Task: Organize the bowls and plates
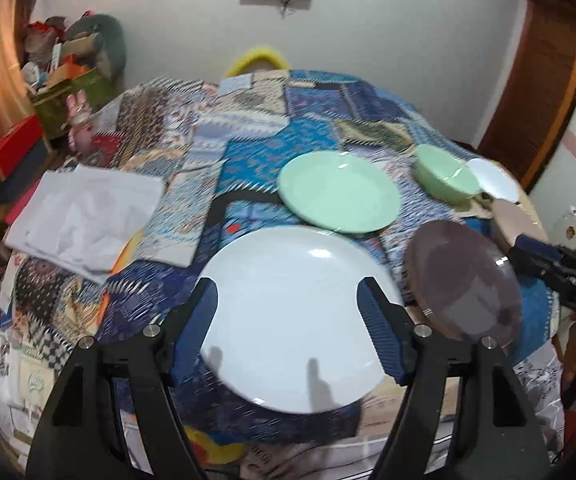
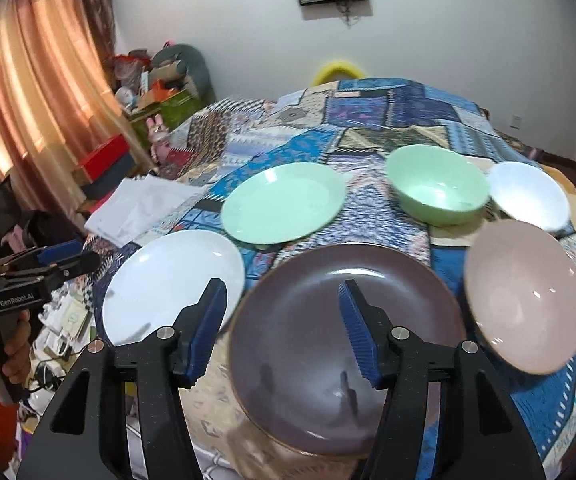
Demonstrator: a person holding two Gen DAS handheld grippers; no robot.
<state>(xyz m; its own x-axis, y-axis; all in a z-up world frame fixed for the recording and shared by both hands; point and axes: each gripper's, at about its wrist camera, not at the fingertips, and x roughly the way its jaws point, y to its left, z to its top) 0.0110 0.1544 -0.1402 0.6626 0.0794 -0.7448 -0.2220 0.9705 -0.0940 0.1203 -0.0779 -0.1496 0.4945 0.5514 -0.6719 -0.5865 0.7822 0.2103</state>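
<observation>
Left tongs are being held partly open w/ nothing gripped, above the white plate on the quilt-covered bed. Right tongs are also being held apart, empty, over the brown plate. Green plate is being seen just behind; green bowl, white bowl & pink bowl are sitting to the right.

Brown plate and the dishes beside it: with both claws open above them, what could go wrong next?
1. The brown plate sits near the table's front edge; a clumsy grab could tip it off.
2. The green plate rim overlaps the white plate; lifting either may drag the other.
3. The pink bowl looks tilted and may rock.
</observation>
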